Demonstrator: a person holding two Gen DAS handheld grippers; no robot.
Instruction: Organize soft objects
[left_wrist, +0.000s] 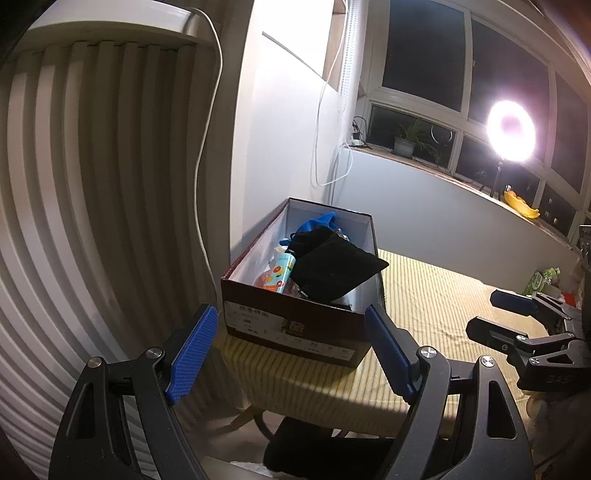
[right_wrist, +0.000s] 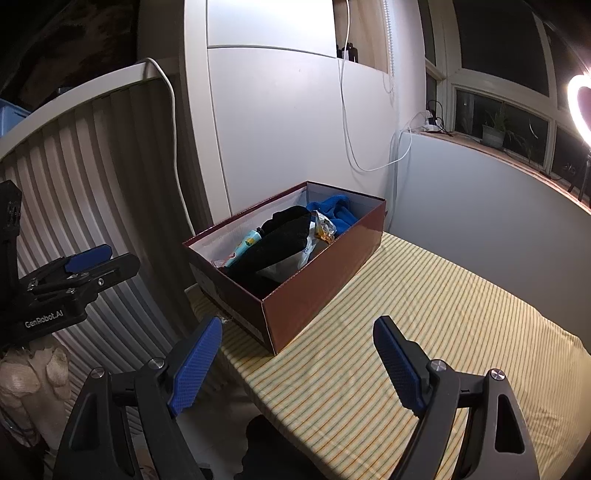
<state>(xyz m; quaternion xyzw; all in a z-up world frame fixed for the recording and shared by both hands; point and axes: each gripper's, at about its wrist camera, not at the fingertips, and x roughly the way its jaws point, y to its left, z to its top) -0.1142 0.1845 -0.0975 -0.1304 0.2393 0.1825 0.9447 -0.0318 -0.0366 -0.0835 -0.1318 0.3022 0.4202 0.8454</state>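
- Far left: ribbed white panel (left_wrist: 74, 184) w/ a white cable (left_wrist: 207, 147) hanging down it; nothing soft lying there that I can see.
- Left gripper (left_wrist: 291, 349): blue pads spread wide apart, nothing between them; it hovers just short of the box's near end, not touching.
- Shoe box (left_wrist: 295, 325), dark red, lid off, sits at the table's left corner nr the wall. Inside: black cloth (left_wrist: 332, 269) on top w/ one corner poking over the right rim, blue fabric (left_wrist: 317, 223) at the far end, a printed tube (left_wrist: 282, 271) + some crinkly packets under the cloth (hard to tell exactly what).
- Judgement: soft items look already gathered in the box; task seems near done. Possibly left: tuck that black corner in, maybe tidy the pile.
- Right gripper (right_wrist: 297, 365): also held apart, empty, over the tablecloth, near the box's near right corner but clear of it.
- Striped tablecloth (right_wrist: 424, 332) right of the box: bare as far as both views show, no loose soft things waiting.
- Far right: windowsill w/ a ring light (left_wrist: 511, 127); something green (left_wrist: 543, 280) at the table's far edge, too small to ID.
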